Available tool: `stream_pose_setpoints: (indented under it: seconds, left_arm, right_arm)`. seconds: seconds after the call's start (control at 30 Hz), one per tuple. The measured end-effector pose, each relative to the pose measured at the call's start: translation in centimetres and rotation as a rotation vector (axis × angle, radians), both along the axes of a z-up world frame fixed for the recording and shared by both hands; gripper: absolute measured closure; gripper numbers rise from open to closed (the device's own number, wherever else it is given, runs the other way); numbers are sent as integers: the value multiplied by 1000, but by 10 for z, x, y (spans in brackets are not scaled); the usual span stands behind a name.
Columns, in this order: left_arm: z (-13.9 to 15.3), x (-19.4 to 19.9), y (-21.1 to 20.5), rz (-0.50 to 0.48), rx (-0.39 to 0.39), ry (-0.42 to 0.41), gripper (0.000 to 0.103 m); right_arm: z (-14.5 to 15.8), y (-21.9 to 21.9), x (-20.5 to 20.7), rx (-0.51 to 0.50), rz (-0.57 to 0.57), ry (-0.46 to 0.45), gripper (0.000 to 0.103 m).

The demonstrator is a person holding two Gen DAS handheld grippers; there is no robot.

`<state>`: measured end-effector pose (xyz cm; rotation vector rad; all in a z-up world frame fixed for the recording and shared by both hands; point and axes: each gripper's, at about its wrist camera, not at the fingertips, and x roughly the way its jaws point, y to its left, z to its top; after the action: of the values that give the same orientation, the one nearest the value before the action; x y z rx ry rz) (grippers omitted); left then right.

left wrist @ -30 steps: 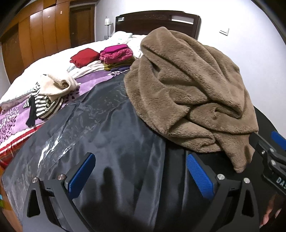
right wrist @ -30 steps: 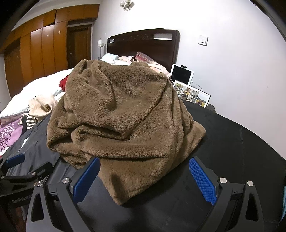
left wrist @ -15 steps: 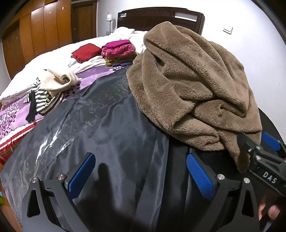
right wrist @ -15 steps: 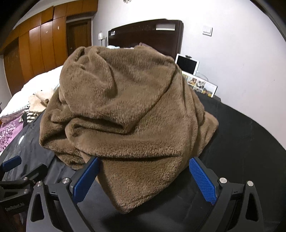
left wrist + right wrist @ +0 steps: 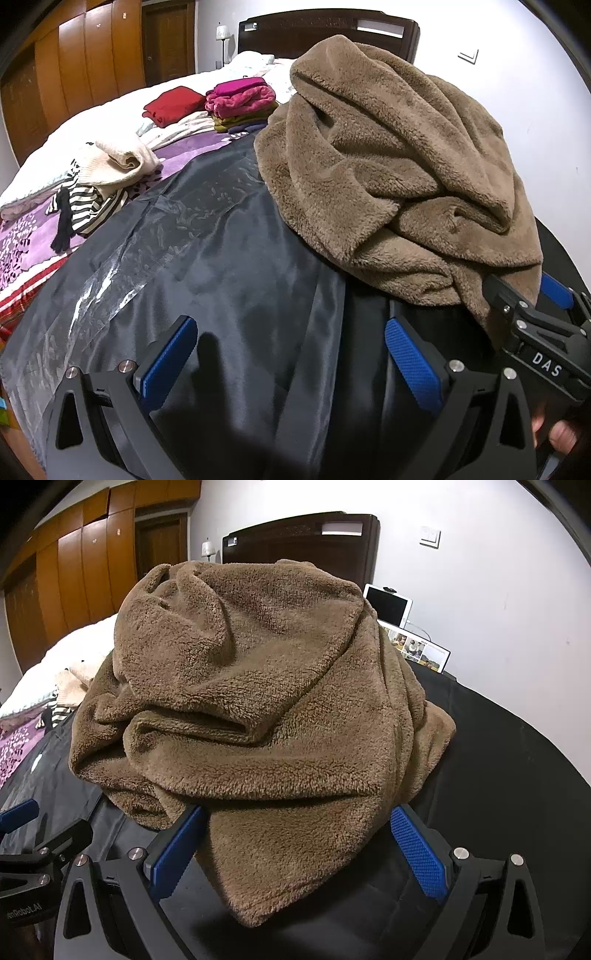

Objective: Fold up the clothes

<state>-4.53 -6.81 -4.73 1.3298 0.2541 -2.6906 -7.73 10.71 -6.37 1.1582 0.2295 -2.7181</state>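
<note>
Both grippers, left [image 5: 288,365] & right [image 5: 295,849], spread apart; brown fleece [image 5: 258,701] corner probably btwn right's pads.

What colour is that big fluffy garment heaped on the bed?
Brown, a plain tan-brown fleece garment with no pattern; the right wrist view shows it best.

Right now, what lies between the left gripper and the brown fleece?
Only bare dark satin sheet separates the open left gripper from the brown fleece, seen in the left wrist view.

Only readable stuff: "DAS" in white on the right gripper [image 5: 546,317] body, and upside-down, cut-off "enRobot.AI" on the left gripper [image 5: 22,853]. Nothing else legible.
</note>
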Motion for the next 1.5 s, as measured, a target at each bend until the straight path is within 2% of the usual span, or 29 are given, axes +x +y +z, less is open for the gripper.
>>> stream_pose_setpoints:
  seconds: [0.4,0.73,1.1,1.33,1.4,1.5]
  left_arm:
    - [0,-3,6,3,-2,-7,1]
    - [0,-3,6,3,5,-9,1]
    - [-1,-1,9,-4,8,-16,1]
    - [-2,-2,10,-5,9,-22,1]
    - [-4,-2,10,-4,4,-22,1]
    - [-4,-2,11,-4,-5,-22,1]
  right_arm:
    - [-4,2,-4,-14,5,-26,2]
    - [-10,9,-18,-41,4,-82,2]
    - [-18,19,-30,-102,27,-135,4]
    - [-13,13,-24,-99,73,-116,35]
    - [-10,13,-21,-96,75,-102,57]
    - [-6,14,-13,-93,68,-76,77]
